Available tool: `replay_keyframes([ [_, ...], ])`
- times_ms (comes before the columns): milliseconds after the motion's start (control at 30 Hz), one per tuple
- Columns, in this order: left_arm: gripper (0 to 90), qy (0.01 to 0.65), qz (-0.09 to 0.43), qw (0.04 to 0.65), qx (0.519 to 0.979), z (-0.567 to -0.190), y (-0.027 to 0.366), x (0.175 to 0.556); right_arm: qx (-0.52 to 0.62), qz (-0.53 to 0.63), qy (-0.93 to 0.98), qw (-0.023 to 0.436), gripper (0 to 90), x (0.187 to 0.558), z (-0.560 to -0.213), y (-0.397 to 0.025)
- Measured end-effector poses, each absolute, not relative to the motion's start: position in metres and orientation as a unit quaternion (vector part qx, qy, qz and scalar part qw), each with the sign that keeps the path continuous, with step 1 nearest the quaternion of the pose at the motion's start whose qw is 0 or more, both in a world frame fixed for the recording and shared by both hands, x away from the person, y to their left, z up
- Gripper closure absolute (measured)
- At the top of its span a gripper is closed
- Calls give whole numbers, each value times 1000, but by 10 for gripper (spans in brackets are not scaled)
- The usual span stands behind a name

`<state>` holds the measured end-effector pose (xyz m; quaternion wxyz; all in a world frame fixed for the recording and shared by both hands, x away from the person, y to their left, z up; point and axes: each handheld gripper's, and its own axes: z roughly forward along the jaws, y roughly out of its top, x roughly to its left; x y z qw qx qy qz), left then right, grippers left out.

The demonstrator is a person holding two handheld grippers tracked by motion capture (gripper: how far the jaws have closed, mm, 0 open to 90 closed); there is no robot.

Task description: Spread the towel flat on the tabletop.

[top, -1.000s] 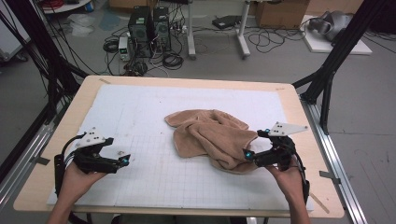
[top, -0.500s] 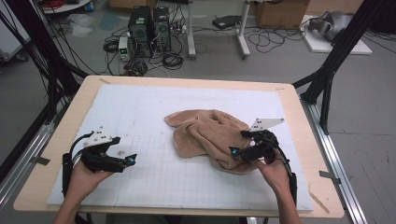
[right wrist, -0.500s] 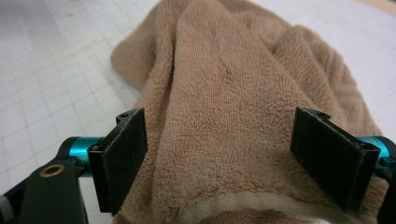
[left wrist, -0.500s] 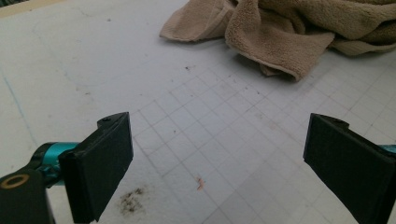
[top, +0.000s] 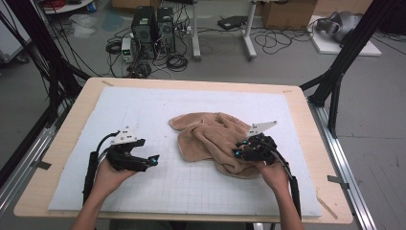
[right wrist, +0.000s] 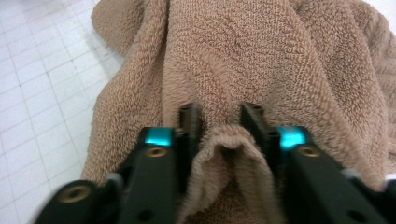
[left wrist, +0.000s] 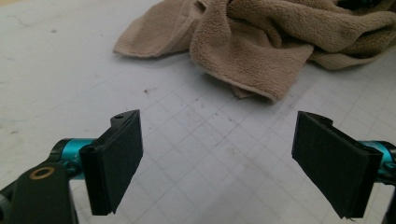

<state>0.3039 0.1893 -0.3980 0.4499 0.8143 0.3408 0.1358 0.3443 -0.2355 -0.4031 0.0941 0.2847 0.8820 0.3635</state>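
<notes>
1. Jaws: right gripper (right wrist: 219,122) pinching a raised fold of the tan towel (top: 213,139); left gripper (left wrist: 219,161) spread wide, nothing btwn.
2. Towel lies crumpled mid-right on the white grid mat (top: 143,108).
3. Do it well: keep the pinch deep on the fold, lift slow so it won't slip.
4. Left gripper: free hem (left wrist: 254,91) is near, just ahead.
5. Room: bare mat to the left for spreading; right mat edge near.

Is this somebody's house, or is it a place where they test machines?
It looks like a lab or workshop, not a house. Computer towers and loose cables sit on a bare grey floor, a black frame stands around the table, and a person works a brown towel with two handheld grippers.
</notes>
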Motion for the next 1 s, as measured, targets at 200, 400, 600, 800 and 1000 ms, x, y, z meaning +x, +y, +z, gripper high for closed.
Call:
replay_keyframes([
  [200, 250, 318, 114, 452, 826, -407, 158, 315, 267, 368, 884, 105, 778, 340, -395, -236],
  [400, 298, 303, 101, 454, 831, -412, 136, 322, 267, 384, 878, 102, 782, 339, -391, -241],
  [600, 333, 283, 86, 447, 844, -419, 112, 329, 267, 394, 874, 96, 781, 339, -388, -243],
  [800, 342, 276, 78, 421, 861, -432, 92, 335, 263, 400, 873, 89, 780, 341, -389, -246],
  [1000, 506, 263, 104, 394, 874, -437, 79, 337, 264, 401, 873, 85, 780, 341, -389, -247],
])
